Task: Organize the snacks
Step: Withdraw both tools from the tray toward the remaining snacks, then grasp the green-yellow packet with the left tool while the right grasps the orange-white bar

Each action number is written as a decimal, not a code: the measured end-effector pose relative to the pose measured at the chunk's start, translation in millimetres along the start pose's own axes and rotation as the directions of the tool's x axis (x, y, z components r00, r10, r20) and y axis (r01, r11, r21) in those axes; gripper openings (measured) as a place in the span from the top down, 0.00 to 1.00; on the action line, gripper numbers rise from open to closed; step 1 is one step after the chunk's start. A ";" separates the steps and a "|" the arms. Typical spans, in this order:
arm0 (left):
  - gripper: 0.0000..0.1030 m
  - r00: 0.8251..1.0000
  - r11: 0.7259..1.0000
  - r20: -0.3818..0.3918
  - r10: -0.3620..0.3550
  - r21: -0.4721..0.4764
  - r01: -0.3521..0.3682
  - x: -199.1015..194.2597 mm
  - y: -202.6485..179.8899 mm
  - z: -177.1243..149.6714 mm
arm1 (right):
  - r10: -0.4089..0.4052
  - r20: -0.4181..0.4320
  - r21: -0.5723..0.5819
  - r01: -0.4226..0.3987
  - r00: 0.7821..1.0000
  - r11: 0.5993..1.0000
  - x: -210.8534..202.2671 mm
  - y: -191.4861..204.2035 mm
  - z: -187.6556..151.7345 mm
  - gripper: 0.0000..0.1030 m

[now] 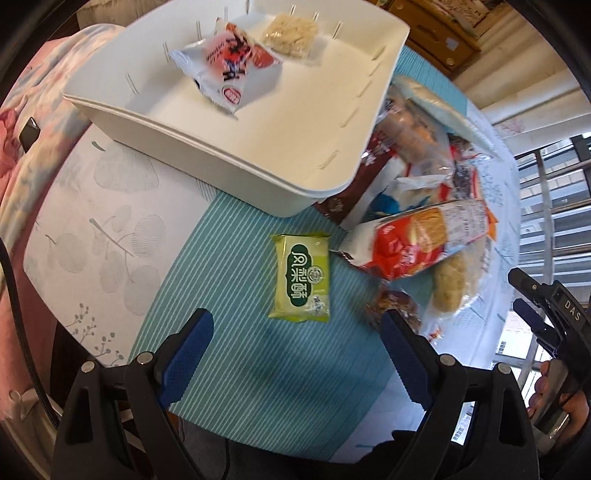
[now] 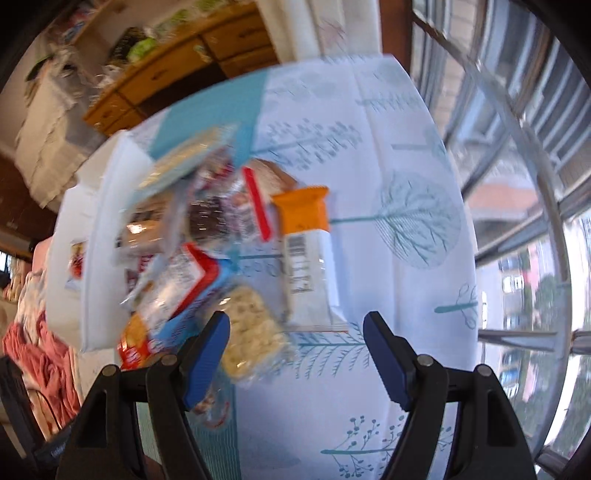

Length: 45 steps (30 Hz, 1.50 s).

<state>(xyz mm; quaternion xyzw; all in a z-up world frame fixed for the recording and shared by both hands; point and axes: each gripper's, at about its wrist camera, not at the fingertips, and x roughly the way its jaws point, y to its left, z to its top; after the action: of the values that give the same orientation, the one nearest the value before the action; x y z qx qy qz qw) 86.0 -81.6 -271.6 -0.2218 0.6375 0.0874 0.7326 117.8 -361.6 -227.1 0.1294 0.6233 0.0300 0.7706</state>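
Your left claw (image 1: pixel 295 354) hangs open above the green snack packet (image 1: pixel 301 276).

The packet lies flat on the striped teal mat (image 1: pixel 229 295), apart from both fingers. Beyond it, your white bin (image 1: pixel 207 147) holds a red-and-white packet (image 1: pixel 229 70) and a pale rice cake (image 1: pixel 291 33). A heap of snacks (image 1: pixel 417 206) sits just right of the bin.

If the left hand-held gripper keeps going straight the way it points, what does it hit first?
Most likely the green snack packet, which lies on the striped teal mat just ahead of the open left hand-held gripper. Depth is hard to judge.
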 end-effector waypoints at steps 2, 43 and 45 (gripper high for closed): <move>0.12 1.000 1.000 0.000 0.005 -0.004 -0.005 8.5 0.9 2.3 | -0.005 -0.022 0.024 0.005 1.000 1.000 11.1 -5.6 3.0 0.27; 0.68 0.999 1.000 -0.027 -0.018 0.002 0.018 62.2 -24.5 15.6 | -0.155 0.017 -0.233 0.154 0.988 0.960 67.8 31.0 28.9 0.61; 0.69 0.999 1.000 -0.031 -0.022 -0.002 0.022 61.0 -22.1 13.2 | -0.157 0.008 -0.229 0.155 0.988 0.961 67.7 29.1 27.3 0.61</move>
<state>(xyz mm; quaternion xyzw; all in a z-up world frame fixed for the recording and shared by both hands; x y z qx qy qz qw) 117.4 -104.8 -325.1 -0.2306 0.6465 0.0764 0.7232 162.5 -323.9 -279.5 -0.0098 0.6278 0.0416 0.7772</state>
